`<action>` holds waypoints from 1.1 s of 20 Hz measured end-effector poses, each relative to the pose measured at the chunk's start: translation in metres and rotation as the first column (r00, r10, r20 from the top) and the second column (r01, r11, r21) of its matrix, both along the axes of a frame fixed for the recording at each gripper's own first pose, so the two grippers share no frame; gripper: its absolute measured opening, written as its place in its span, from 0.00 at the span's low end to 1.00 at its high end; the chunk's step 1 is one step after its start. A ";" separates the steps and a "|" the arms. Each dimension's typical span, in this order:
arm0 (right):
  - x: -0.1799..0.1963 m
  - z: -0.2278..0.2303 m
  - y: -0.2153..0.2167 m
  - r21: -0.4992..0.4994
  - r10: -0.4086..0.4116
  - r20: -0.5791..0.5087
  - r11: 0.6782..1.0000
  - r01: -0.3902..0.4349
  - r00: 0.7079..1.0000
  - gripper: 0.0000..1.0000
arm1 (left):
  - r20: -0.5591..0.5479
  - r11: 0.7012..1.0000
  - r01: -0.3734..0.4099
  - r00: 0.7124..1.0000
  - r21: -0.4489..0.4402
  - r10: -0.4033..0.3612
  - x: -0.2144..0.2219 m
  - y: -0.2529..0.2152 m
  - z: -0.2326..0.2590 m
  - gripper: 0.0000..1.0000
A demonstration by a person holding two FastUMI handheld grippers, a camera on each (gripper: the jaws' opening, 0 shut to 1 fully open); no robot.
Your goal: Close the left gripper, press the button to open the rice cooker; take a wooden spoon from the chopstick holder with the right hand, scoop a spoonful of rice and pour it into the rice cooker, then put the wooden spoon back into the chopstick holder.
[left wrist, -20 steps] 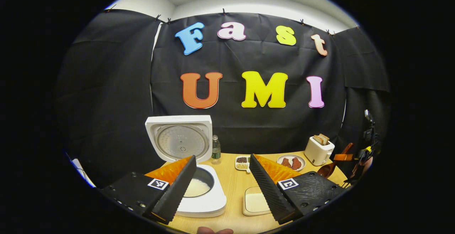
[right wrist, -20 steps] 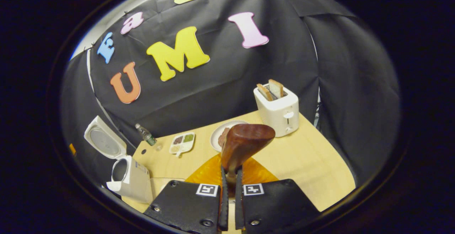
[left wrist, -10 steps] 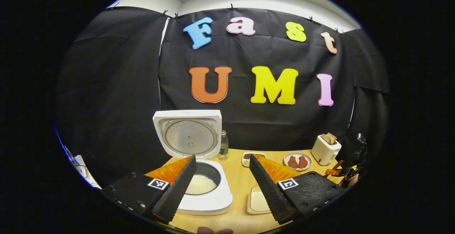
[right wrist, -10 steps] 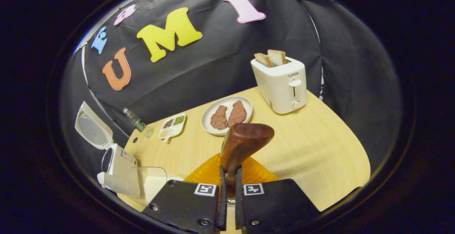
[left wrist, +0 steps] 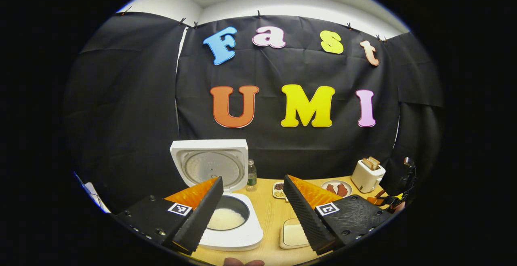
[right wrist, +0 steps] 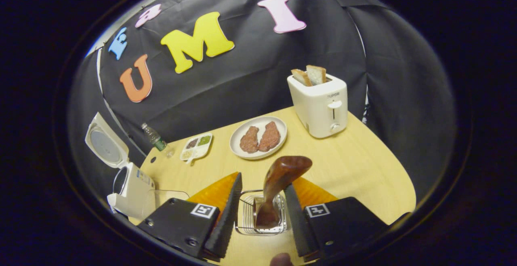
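Right tool (right wrist: pixel 260 207): fingers spread apart, gripping nothing. Between them, and touching neither, the wooden spoon (right wrist: pixel 278 185) stands in the wire chopstick holder (right wrist: pixel 246 221), bowl end up and tilted a little to the right. The holder sits on the worktop (right wrist: pixel 363 177) at its near edge.

Left tool (left wrist: pixel 252 209): fingers wide apart, empty, held above the near edge of the worktop. The rice cooker (left wrist: pixel 238 237) stands just beyond the left finger, at the left end of the worktop, its lid (left wrist: pixel 210 165) raised upright and white rice visible in the pot. A shallow tray of rice (left wrist: pixel 293 235) lies just right of the cooker, partly behind the right finger.

Farther back in the right gripper view: a plate with two brown pieces (right wrist: pixel 258 137) near the middle, a divided dish (right wrist: pixel 196 146) and a bottle (right wrist: pixel 154 136) towards the far left edge, and a toaster (right wrist: pixel 321 102) holding two slices at the far right edge.
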State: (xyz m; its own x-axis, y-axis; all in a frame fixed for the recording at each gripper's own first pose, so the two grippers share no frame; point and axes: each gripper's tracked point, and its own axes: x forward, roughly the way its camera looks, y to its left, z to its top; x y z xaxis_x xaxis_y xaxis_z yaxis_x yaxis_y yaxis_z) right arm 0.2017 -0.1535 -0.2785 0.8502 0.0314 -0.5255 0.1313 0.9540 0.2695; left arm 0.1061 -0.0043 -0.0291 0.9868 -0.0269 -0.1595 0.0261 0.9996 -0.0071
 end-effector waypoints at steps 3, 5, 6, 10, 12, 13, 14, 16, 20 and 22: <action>-0.007 0.040 -0.018 -0.044 -0.043 0.063 0.998 0.046 0.997 0.78 | 0.053 1.000 -0.023 0.998 0.004 0.023 0.014 0.017 0.026 0.96; -0.012 0.076 -0.030 -0.099 -0.059 0.129 0.993 0.072 0.990 0.79 | 0.080 0.999 -0.052 0.996 0.015 0.051 0.026 0.033 0.039 0.96; -0.016 0.095 -0.033 -0.124 -0.060 0.162 0.989 0.080 0.985 0.80 | 0.088 0.998 -0.064 0.994 0.017 0.063 0.033 0.040 0.045 0.96; -0.030 0.165 -0.030 -0.191 -0.046 0.280 0.976 0.103 0.959 0.98 | 0.135 0.995 -0.102 0.986 0.018 0.099 0.069 0.070 0.078 0.96; -0.039 0.190 -0.017 -0.200 -0.024 0.317 0.976 0.091 0.948 0.94 | 0.162 0.992 -0.126 0.979 0.013 0.122 0.097 0.088 0.093 0.96; -0.043 0.199 -0.013 -0.210 -0.013 0.332 0.974 0.087 0.943 0.94 | 0.158 0.990 -0.138 0.978 0.008 0.135 0.113 0.097 0.095 0.95; -0.048 0.207 -0.007 -0.217 -0.003 0.343 0.973 0.083 0.939 0.99 | 0.140 0.989 -0.145 0.980 -0.004 0.144 0.131 0.104 0.091 0.95; -0.059 0.215 0.008 -0.209 0.014 0.347 0.976 0.063 0.938 0.96 | 0.090 0.986 -0.163 0.982 -0.031 0.165 0.164 0.119 0.077 0.96; -0.085 0.206 0.014 -0.207 0.015 0.301 0.977 0.050 0.954 0.96 | -0.044 0.985 -0.169 0.985 -0.022 0.168 0.222 0.142 0.029 0.96; -0.092 0.202 0.013 -0.216 -0.002 0.285 0.974 0.066 0.958 1.00 | -0.121 0.985 -0.166 0.980 -0.049 0.159 0.239 0.150 0.007 0.96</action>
